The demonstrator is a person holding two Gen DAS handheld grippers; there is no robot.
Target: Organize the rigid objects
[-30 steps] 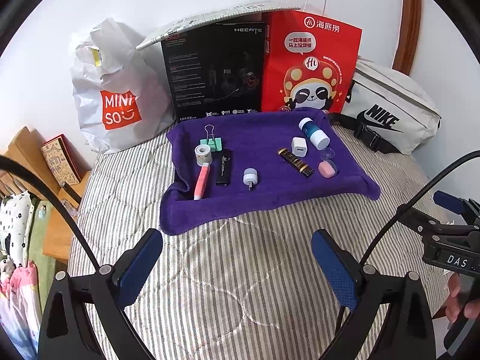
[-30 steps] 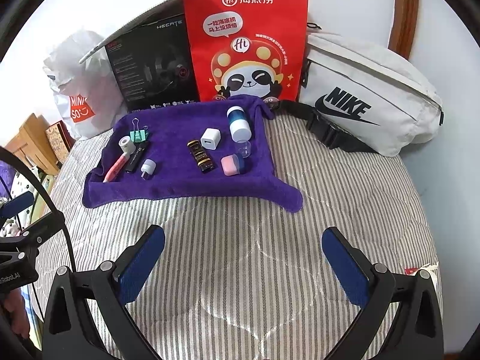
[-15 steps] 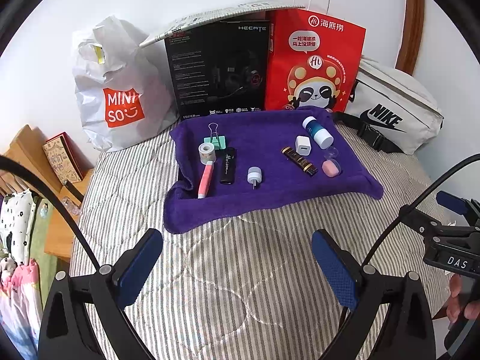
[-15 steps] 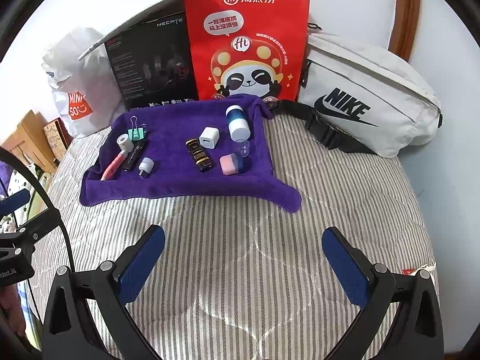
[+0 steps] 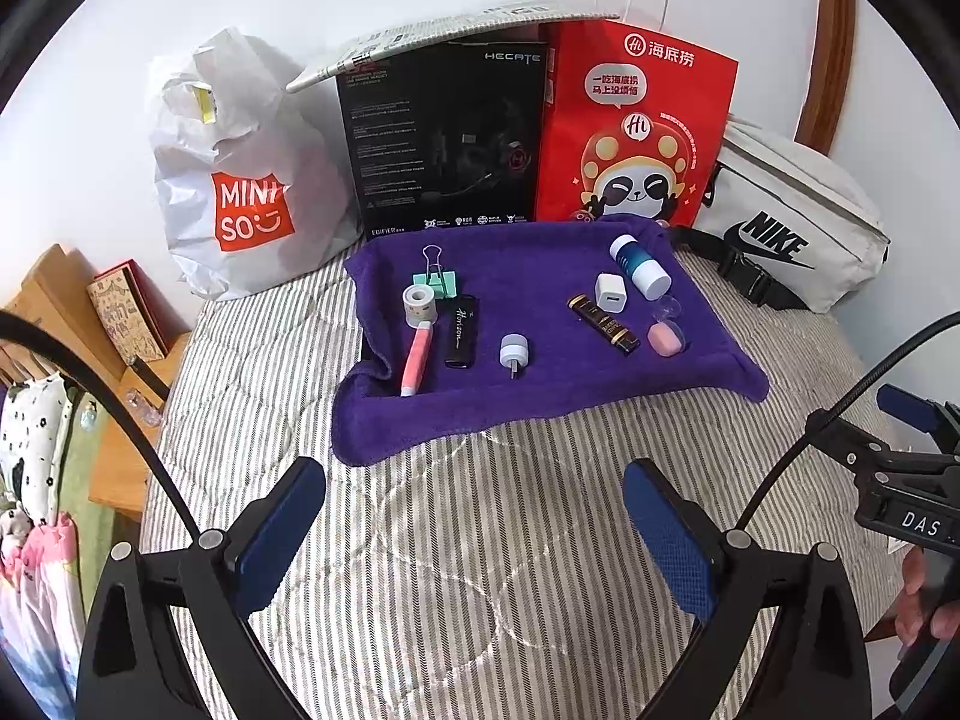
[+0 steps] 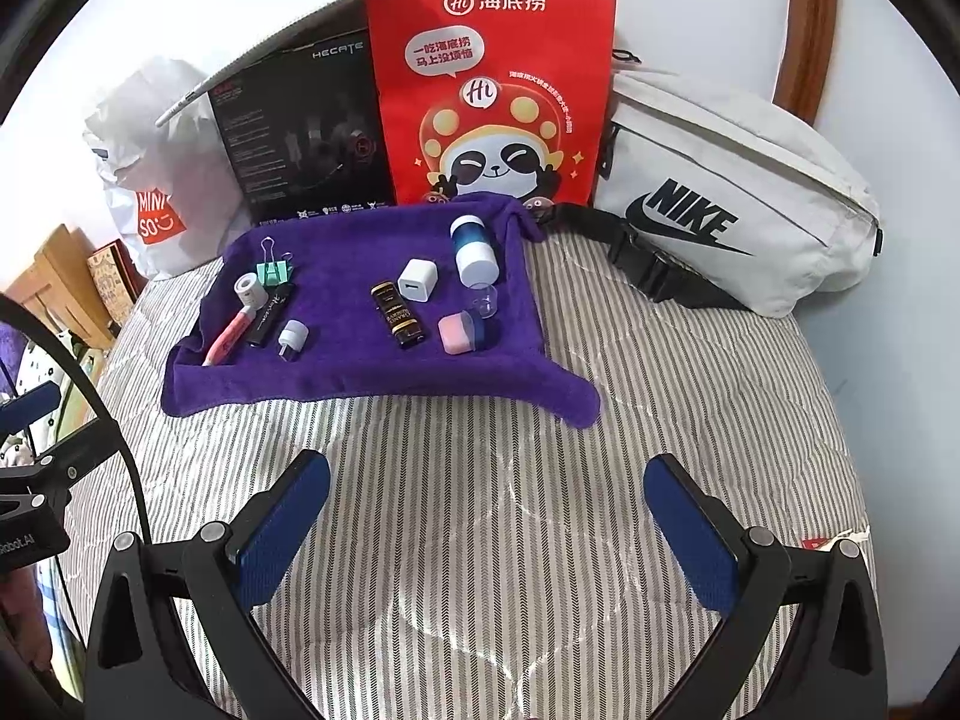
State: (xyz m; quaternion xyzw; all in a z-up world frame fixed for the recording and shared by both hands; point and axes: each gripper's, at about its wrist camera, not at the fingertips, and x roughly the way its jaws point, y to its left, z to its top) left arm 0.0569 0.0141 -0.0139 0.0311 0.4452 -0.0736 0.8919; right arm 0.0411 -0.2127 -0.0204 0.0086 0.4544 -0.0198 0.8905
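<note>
A purple towel [image 6: 360, 372] lies on a grey-and-white striped bed [image 6: 480, 510], backed by a red panda-printed bag [image 6: 492, 102], a black box [image 6: 300, 144] and a white Nike pouch [image 6: 720, 198].

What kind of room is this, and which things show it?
Most likely a bedroom. The work surface is a bed with a striped quilt, not a table. A wooden headboard stands against the wall, and clothes hang beside the bed on the left. Shopping bags and a Nike bag lean on the wall.
</note>
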